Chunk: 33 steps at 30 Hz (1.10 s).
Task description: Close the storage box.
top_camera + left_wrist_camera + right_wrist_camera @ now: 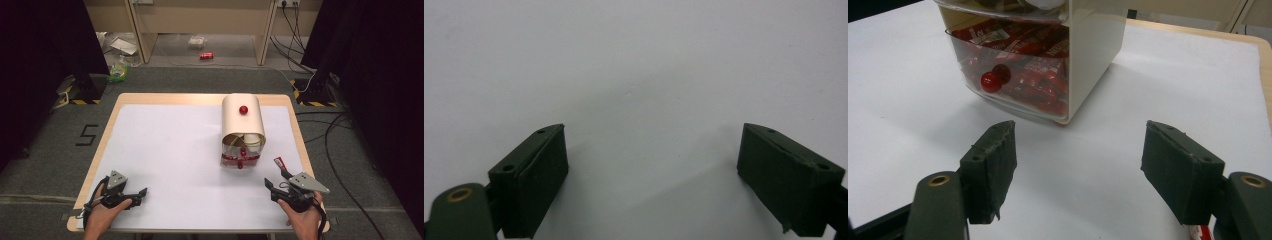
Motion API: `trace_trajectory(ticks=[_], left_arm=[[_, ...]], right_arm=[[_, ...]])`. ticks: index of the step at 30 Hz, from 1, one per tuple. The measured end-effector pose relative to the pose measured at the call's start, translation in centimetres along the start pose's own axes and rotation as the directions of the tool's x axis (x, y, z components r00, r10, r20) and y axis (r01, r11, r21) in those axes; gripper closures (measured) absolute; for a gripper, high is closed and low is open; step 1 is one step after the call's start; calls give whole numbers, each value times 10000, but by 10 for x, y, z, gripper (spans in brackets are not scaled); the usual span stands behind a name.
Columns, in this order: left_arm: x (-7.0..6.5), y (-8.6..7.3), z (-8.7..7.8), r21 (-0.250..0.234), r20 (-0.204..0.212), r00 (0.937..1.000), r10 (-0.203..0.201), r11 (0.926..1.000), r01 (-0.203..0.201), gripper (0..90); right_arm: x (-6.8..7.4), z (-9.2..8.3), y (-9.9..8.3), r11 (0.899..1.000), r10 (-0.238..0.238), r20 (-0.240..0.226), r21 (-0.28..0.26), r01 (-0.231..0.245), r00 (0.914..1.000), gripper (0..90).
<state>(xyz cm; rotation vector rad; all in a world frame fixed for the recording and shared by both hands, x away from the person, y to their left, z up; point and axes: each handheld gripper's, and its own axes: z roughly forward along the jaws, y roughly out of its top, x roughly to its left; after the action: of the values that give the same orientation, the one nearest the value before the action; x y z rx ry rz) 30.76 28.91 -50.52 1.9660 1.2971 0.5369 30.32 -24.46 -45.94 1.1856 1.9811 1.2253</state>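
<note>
A cream drawer box with a rounded top and a red knob on it stands on the white table, right of the middle. Its clear lower drawer holds red packets and has a red ball knob. The upper drawer holds something white. My right gripper is open and empty, a short way in front of the box and aimed at the lower drawer. It sits at the front right of the table. My left gripper is open over bare white surface at the front left.
A small red-and-white thing lies by the right gripper's far jaw. The wooden table edge runs close to the box's right. On the floor beyond are a red can, litter and cables.
</note>
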Motion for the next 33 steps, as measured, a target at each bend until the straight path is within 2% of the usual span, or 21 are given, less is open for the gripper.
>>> trace_trajectory(ticks=[13, 33], left_arm=[[0, 0, 0, 1, -4, 10000, 6, 10000, -6, 123], [0, 0, 0, 4, -5, 10000, 8, 10000, -8, 123]], right_arm=[[-1, -7, -6, 9999, -25, -67, 169, 26, 10000, 307], [-1, -15, -17, 9961, -150, -245, 861, 170, 9996, 273]])
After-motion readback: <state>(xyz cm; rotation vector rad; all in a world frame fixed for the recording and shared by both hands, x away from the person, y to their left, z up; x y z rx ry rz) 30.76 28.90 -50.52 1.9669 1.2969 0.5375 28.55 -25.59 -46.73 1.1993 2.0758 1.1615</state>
